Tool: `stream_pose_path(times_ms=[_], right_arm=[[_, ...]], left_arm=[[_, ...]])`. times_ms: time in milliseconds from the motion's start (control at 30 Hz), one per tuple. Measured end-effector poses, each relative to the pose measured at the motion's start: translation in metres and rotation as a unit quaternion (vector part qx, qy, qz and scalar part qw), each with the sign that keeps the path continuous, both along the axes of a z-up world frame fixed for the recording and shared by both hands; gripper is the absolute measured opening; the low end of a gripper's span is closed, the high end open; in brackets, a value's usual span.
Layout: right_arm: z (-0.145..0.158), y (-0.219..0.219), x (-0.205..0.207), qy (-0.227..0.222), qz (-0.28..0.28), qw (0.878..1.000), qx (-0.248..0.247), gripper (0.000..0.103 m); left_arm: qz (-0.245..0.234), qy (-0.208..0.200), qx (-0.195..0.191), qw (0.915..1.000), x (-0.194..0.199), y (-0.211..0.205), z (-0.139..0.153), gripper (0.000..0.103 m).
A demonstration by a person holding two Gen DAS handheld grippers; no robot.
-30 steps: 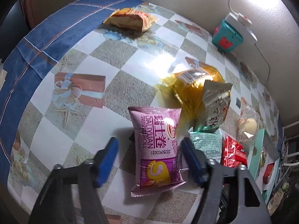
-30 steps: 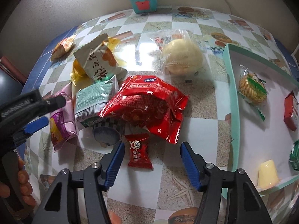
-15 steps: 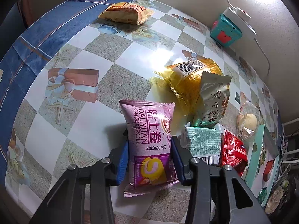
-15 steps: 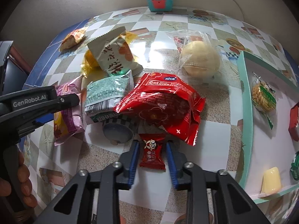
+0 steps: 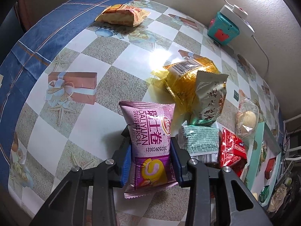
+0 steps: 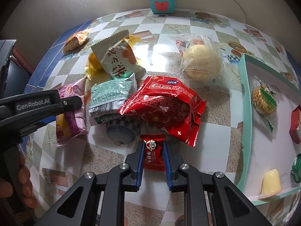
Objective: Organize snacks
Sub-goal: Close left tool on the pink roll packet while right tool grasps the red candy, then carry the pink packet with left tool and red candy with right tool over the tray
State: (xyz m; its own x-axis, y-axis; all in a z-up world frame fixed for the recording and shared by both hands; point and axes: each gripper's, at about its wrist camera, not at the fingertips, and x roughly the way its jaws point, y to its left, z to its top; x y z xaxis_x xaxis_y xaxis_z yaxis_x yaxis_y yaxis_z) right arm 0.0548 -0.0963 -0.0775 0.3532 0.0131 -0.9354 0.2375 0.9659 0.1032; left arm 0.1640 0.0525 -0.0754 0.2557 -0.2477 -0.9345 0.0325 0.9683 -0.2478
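Blue-padded, my left gripper point(image 5: 150, 162) is closing on the pink Swiss-roll pack point(image 5: 150, 143) at the pile's left while my right gripper point(image 6: 153, 159) is clenched on the small red candy point(image 6: 153, 154) nearest me: pick-up step; next, I judge, lifting both rightward into the teal tray point(image 6: 246, 124).

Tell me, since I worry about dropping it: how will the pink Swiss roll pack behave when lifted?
The pink Swiss roll pack looks puffy and probably light. The left gripper is closing on its middle, so the sealed ends may droop. Its glossy film might slip, and the soft cake could squash.
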Motion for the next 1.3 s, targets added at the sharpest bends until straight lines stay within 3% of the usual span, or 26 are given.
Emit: stream_pose_path(times_ms=[500,733,1067,1300], right_arm=[[0.022,-0.007,-0.012,-0.010,-0.003,0.999,0.036,0.021],[0.040,-0.014,-0.018,-0.031,-0.013,0.998,0.043,0.021],[0.056,-0.049,-0.024,-0.055,-0.058,0.996,0.043,0.021],[0.061,-0.105,-0.040,-0.069,-0.131,0.987,0.060,0.021]], left_arm=[[0.023,-0.028,-0.017,0.9992,-0.002,0.015,0.027,0.039],[0.027,-0.063,-0.011,0.9976,-0.006,0.018,0.053,0.039],[0.021,-0.093,-0.002,0.9954,-0.013,0.007,0.076,0.039],[0.007,-0.103,0.007,0.9946,-0.019,-0.010,0.083,0.039]])
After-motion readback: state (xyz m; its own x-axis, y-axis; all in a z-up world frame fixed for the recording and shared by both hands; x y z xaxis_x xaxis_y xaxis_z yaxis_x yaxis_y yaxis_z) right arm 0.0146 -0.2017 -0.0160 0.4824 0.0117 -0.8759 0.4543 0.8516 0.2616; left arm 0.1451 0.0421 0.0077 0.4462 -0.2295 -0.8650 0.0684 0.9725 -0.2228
